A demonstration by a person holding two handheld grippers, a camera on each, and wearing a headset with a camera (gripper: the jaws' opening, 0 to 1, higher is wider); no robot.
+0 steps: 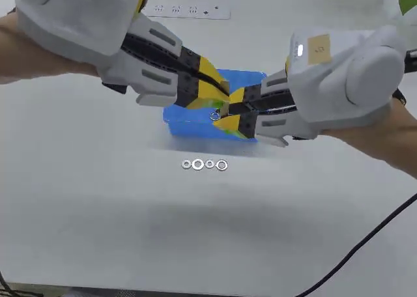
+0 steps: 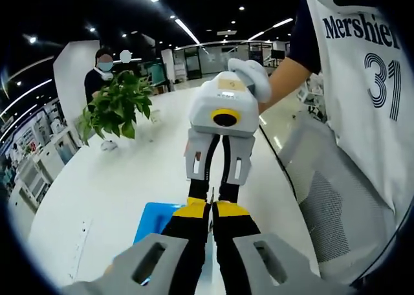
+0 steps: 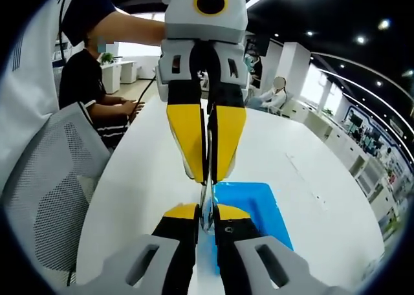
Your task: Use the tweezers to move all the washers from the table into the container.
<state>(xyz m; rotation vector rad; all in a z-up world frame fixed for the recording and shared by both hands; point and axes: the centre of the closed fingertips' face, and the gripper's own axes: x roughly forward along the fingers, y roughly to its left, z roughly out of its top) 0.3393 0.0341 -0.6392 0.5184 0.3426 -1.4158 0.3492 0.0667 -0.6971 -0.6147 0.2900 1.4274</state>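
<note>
The left gripper (image 1: 220,92) and the right gripper (image 1: 229,112) meet tip to tip over the blue container (image 1: 189,124), each with its jaws clenched on the thin metal tweezers (image 3: 206,201) that run between them. One washer (image 1: 215,116) hangs just below that meeting point, above the container. Four more washers (image 1: 204,165) lie in a short row on the white table (image 1: 98,193), just near of the container.

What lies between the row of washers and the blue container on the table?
Nothing: in the head view the table is bare between the washers and the container.
</note>
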